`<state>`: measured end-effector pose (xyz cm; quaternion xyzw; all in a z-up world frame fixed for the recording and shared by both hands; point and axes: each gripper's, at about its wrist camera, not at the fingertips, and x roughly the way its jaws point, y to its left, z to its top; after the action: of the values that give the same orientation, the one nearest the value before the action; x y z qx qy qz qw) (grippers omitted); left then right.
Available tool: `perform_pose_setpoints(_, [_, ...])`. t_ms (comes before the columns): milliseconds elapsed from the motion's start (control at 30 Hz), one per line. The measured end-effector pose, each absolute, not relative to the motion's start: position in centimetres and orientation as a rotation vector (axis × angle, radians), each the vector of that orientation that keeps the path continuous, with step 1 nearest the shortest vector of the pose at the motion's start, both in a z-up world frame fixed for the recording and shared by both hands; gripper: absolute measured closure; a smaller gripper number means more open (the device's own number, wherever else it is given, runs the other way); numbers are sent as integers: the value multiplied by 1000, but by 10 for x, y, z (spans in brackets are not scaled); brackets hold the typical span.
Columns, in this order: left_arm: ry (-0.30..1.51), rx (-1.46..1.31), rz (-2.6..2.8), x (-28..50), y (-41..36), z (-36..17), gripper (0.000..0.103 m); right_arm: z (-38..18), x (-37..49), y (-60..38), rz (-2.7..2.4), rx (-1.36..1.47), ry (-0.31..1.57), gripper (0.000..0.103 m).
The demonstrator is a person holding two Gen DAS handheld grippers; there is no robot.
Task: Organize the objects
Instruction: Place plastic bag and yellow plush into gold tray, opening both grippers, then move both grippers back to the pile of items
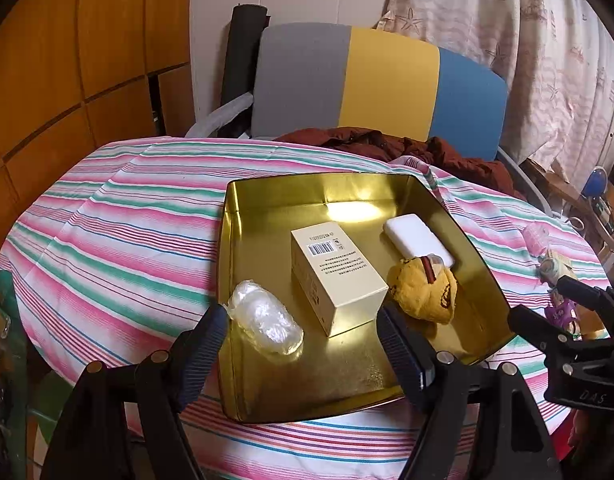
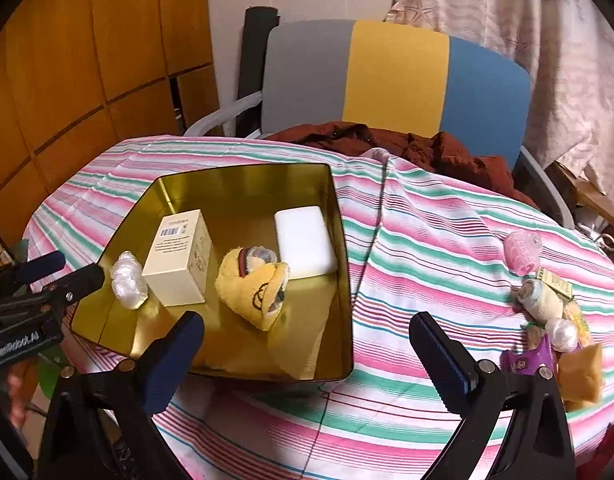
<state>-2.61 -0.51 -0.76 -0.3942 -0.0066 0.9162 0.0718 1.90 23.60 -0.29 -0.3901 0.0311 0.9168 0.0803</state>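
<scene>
A gold metal tray (image 1: 335, 384) (image 2: 243, 184) sits on the striped tablecloth. Inside it lie a cream box (image 1: 337, 276) (image 2: 179, 260), a white pad (image 1: 419, 240) (image 2: 305, 240), a yellow plush toy (image 1: 425, 292) (image 2: 255, 288) and a clear plastic wad (image 1: 267, 322) (image 2: 127, 280). My left gripper (image 1: 303, 344) stands open over the tray's near left part, nothing between its fingers. My right gripper (image 2: 307, 356) is open above the tray's near right corner, also empty. Loose items stay on the cloth at the right: a pink piece (image 2: 523, 252), a rolled cloth (image 2: 543, 298), a purple packet (image 2: 525, 362), a tan pouch (image 2: 581, 374).
A chair (image 1: 387, 80) with grey, yellow and blue panels stands behind the table, with a dark red garment (image 1: 427, 152) draped on its seat and the table's far edge. Wooden panelling (image 1: 67, 60) is at the left, a curtain (image 1: 527, 60) at the right. Bare striped cloth (image 1: 119, 232) lies left of the tray.
</scene>
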Motion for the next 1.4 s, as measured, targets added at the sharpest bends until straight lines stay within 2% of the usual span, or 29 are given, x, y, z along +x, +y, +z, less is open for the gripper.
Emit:
perform_pose_setpoints(533, [90, -1139, 2678, -15, 27, -10, 25, -3, 23, 256, 2671, -1130, 147, 0])
perform_pose_setpoints(1400, [118, -1103, 2482, -20, 78, -8, 25, -2, 58, 357, 2438, -1070, 227, 0])
